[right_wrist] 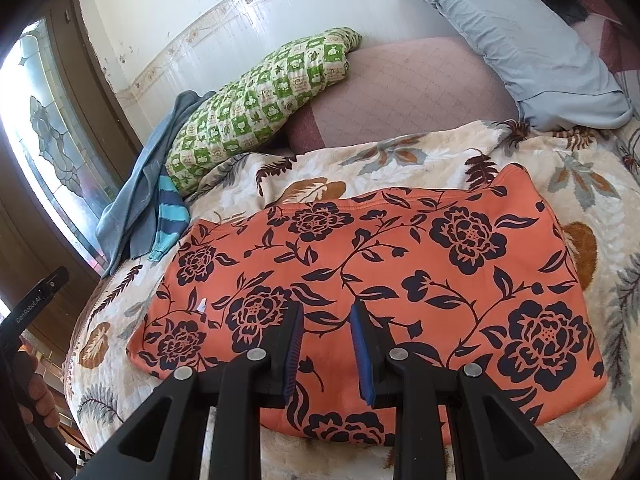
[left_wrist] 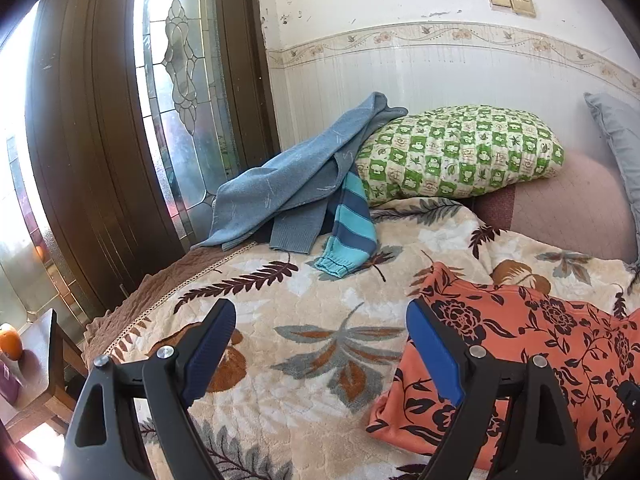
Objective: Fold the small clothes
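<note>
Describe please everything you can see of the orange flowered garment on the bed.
The orange garment is soft, thick-looking cloth printed with dark flowers, leaves and vines. It lies flat on the leaf-patterned blanket, folded into a rough rectangle with rounded corners. The right tongs hover above its near part, slightly apart, gripping nothing.

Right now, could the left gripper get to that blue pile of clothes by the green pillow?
Probably yes. The left gripper stands with jaws wide and empty, pointing across the blanket toward the blue clothes. Only bare blanket lies between; the orange floral garment sits off to the side.
</note>
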`<state>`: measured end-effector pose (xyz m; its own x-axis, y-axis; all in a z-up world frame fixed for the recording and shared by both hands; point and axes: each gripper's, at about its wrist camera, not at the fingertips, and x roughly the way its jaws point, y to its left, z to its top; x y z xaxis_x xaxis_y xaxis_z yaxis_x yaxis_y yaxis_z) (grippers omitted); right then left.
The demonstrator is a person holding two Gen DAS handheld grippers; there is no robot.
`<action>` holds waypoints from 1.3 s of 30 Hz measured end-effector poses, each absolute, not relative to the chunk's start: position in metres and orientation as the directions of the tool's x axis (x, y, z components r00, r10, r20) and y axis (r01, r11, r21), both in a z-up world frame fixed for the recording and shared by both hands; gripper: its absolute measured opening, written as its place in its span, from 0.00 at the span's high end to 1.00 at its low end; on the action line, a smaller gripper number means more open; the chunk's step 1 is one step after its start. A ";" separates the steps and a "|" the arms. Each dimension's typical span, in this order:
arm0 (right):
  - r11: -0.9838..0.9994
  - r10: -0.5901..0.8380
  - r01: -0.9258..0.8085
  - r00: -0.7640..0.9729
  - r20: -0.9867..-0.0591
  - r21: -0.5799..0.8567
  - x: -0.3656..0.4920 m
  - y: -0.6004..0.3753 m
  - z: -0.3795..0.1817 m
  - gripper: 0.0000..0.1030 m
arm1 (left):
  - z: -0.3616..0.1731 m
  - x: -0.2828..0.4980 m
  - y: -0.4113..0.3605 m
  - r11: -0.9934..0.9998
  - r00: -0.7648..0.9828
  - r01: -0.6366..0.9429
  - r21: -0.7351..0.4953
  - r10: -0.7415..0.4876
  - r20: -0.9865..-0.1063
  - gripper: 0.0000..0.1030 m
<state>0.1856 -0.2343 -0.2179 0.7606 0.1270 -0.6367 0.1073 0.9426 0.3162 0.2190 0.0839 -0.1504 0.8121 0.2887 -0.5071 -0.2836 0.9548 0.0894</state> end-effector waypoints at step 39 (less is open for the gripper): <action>0.928 0.067 0.296 0.469 -0.880 0.228 0.180 -0.288 -0.282 0.73 | -0.270 0.289 0.029 0.975 0.583 -0.068 0.211 0.211 -0.785 0.04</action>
<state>0.1796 -0.2881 -0.2824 0.4695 0.0669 -0.8804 0.2956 0.9277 0.2282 0.2886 0.0294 -0.2699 0.5830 0.2107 -0.7847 -0.0680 0.9750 0.2114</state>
